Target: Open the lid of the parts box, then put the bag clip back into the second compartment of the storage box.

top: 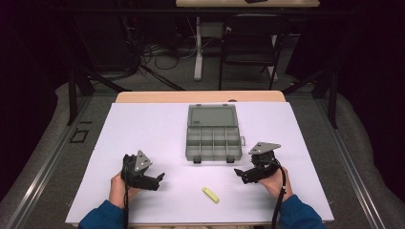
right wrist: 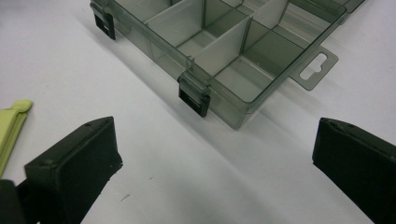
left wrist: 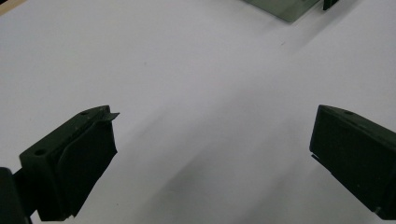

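A grey see-through compartment box point(top: 212, 139) lies open in the middle of the white table, its lid point(top: 212, 116) folded back away from me and its compartments empty. A small yellow-green clip point(top: 210, 194) lies near the front edge, between my two hands. My left gripper point(top: 161, 178) rests low at the front left, open over bare table point(left wrist: 210, 140). My right gripper point(top: 237, 172) is at the front right, open, with the box's latched front corner point(right wrist: 194, 95) just beyond its jaws and the clip point(right wrist: 10, 130) at the left edge of the right gripper view.
The white sheet point(top: 143, 138) covers a wooden table point(top: 157, 97). Beyond the far edge stand a black chair point(top: 250, 43), a table leg point(top: 197, 47) and floor cables point(top: 157, 52). Black stand legs point(top: 79, 81) flank the left side.
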A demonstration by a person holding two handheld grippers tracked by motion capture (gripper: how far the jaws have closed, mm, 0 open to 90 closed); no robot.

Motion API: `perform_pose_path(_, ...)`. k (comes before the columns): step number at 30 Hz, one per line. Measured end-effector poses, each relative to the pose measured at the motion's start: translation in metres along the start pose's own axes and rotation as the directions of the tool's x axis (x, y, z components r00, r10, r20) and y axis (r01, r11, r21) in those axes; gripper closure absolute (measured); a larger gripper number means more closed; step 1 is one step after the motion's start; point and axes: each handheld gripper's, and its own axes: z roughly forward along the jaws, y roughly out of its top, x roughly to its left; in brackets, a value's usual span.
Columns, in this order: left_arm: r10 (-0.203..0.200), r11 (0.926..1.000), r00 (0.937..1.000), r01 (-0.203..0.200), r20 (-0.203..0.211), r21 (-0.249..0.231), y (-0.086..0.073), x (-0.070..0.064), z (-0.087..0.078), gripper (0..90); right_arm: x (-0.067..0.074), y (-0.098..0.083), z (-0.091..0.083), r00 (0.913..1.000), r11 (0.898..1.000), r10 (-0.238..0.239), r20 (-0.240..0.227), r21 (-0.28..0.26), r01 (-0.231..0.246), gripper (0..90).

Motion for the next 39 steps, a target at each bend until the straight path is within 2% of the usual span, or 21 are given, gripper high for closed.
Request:
perform_pose_path(12,0.009,0.9999,0.9999,-0.009,-0.004,-0.004,0.001,-0.002,-0.002,0.0,0.006,-0.001,-0.004,0.9996,1.000,-0.001,-0.027,-0.007,0.001,0.0)
perform_pose_path(19,0.005,1.0000,1.0000,-0.005,-0.004,-0.008,0.001,-0.001,-0.002,0.0,0.007,0.001,-0.005,0.9993,1.000,0.000,-0.038,-0.008,-0.001,0.0)
perform_pose_path(28,-0.003,0.9999,1.0000,0.003,-0.004,-0.015,0.000,0.000,-0.003,0.0,0.016,0.006,-0.006,0.9981,1.000,-0.006,-0.061,0.006,0.006,0.0)
perform_pose_path(39,-0.010,0.9996,0.9997,0.009,-0.023,-0.025,-0.001,0.000,-0.010,0.0,0.038,0.012,-0.008,0.9926,0.999,-0.031,-0.117,0.013,0.033,0.0)
